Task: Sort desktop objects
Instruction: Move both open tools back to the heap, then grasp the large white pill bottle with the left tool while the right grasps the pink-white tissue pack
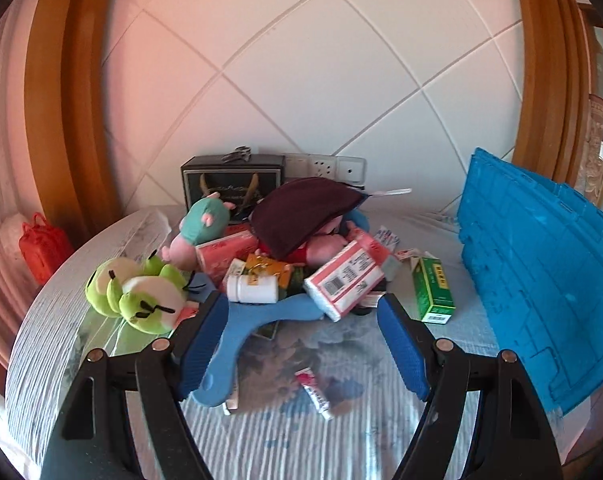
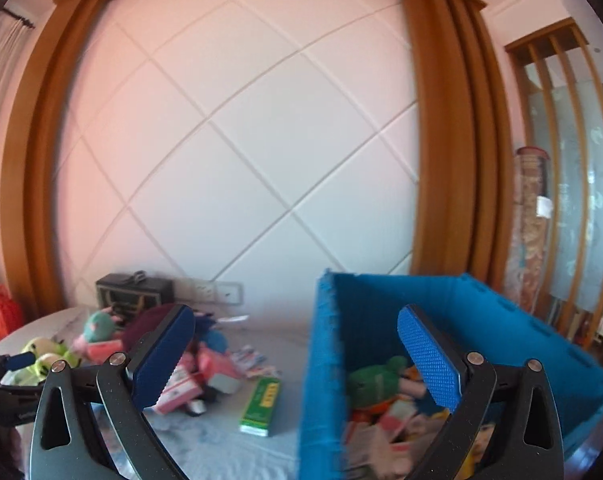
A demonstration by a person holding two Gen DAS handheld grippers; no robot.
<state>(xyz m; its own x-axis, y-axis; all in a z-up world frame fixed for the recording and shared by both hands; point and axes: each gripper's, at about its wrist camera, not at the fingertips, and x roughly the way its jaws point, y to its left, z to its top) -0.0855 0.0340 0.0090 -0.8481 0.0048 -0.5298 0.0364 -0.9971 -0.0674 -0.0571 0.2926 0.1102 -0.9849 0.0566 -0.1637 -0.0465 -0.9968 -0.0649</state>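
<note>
A heap of objects lies on the round table (image 1: 61, 320): a green frog plush (image 1: 137, 296), a pink pig plush (image 1: 201, 228), a maroon cloth (image 1: 305, 212), a white bottle (image 1: 251, 288), a pink-and-white box (image 1: 345, 280) and a curved blue plastic piece (image 1: 257, 316). My left gripper (image 1: 301, 320) is open just in front of the heap, with the blue piece passing beside its left pad (image 1: 201, 344). A green box (image 1: 433, 292) lies apart on the right. My right gripper (image 2: 295, 316) hangs open and empty over the near wall of the blue crate (image 2: 325, 360), which holds a green plush (image 2: 373, 384) and several packets.
A small red-and-white tube (image 1: 313, 392) lies on the cloth near my left fingers. A black box (image 1: 233, 180) and wall sockets (image 1: 321, 166) stand behind the heap. A red bag (image 1: 41, 244) sits beyond the table's left edge. The crate's wall (image 1: 541, 272) rises at right.
</note>
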